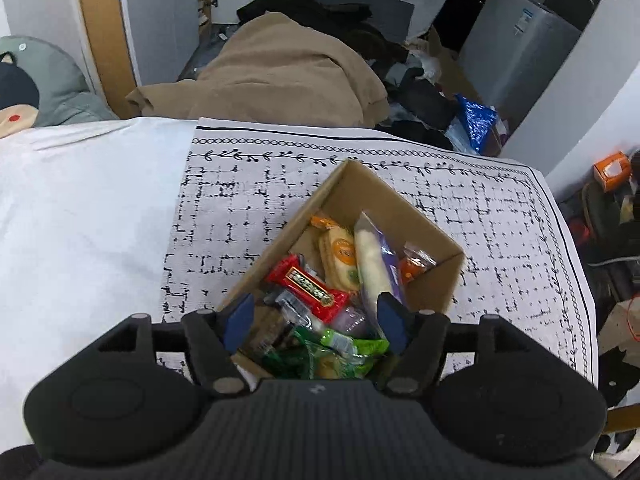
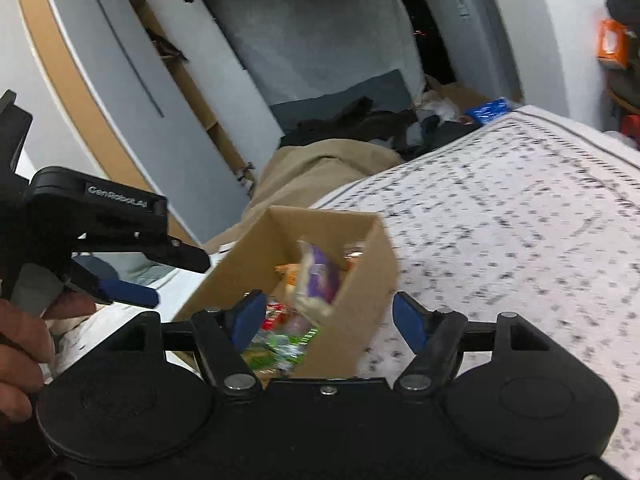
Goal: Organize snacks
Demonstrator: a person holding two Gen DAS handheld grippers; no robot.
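While over box: left gripper [image 1: 316, 318] released, above snacks [image 1: 320, 288].
Right gripper [image 2: 330, 318]: released, straddling box [image 2: 360, 280] wall.
Cloth [image 1: 500, 220]: bare right.

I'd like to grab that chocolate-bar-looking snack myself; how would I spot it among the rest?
Find the patterned black-and-white cloth, then the open cardboard box standing on it. Inside, near the box's left wall, lies the red wrapper with a dark printed label; it is the only bright red packet, beside green wrappers and a pale round biscuit pack.
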